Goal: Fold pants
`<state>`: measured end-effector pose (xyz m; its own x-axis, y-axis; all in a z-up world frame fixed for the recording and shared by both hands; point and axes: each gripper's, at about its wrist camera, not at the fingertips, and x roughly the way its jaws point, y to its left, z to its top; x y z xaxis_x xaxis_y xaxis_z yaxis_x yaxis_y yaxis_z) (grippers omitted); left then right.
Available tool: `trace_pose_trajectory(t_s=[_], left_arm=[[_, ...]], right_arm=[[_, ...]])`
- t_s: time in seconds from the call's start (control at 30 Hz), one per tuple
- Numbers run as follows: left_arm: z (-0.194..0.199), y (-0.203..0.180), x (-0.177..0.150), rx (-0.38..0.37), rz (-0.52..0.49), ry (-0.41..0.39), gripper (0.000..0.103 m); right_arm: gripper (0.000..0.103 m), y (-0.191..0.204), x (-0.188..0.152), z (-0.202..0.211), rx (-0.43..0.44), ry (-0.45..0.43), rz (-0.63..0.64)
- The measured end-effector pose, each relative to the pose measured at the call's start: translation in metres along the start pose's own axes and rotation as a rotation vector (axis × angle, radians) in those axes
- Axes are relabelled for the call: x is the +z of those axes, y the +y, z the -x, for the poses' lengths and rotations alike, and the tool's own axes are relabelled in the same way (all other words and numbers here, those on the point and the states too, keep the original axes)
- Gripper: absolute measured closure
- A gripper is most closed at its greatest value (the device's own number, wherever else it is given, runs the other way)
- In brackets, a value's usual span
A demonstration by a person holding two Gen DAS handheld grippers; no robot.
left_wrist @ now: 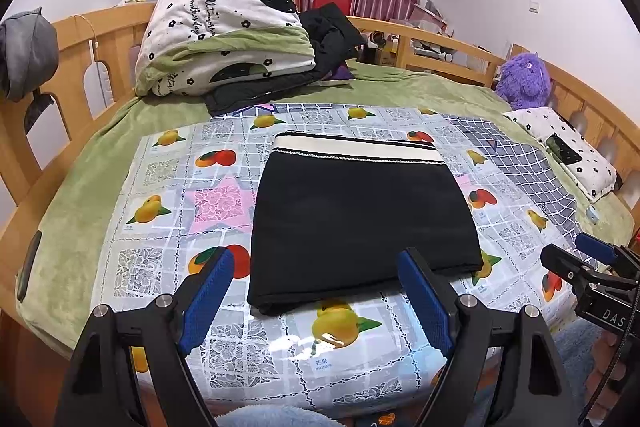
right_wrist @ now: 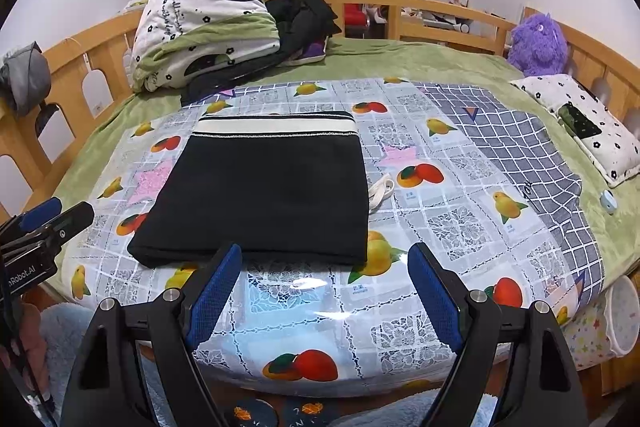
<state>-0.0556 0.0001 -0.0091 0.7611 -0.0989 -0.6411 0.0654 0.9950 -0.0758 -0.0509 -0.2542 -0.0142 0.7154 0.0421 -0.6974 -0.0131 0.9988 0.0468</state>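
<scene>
Blue-padded fingers fill the bottom of both views: the left hand-held gripper (left_wrist: 316, 291) stands wide apart and holds nothing, and the right hand-held gripper (right_wrist: 324, 291) is just as wide and just as empty.

Straight ahead of them, in the middle of each frame, lie the pants (left_wrist: 360, 223), already a flat, squarish black packet with the cream waistband (left_wrist: 356, 149) along the far edge and a thick folded edge nearest the grippers. The packet's sides run away from the camera, its width left to right across the frame. In the left view the right finger overlaps the near edge of the pants toward the near right corner; whether it touches the cloth I cannot tell. In the right view the pants (right_wrist: 264, 195) sit up and left of centre, with the left finger just at the near edge. So the left gripper faces the packet squarely, while the right faces its right-hand corner; I judge the left slightly nearer.

Under the pants is a fruit-print cloth (left_wrist: 344, 359) spread on the bed (left_wrist: 112, 155). A pale cord (right_wrist: 380, 189) lies just beside the packet's right edge.

To me the folding looks nearly or fully done; any further fold would start from that near edge.
</scene>
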Motion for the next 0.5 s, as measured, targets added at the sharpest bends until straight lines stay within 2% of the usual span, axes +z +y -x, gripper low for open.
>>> trace_pose_trajectory(t_s=[0.5], left_arm=[[0.0023, -0.0002, 0.0003, 0.006, -0.001, -0.01, 0.02]], right_arm=[[0.019, 0.0014, -0.0006, 0.0016, -0.008, -0.004, 0.006]])
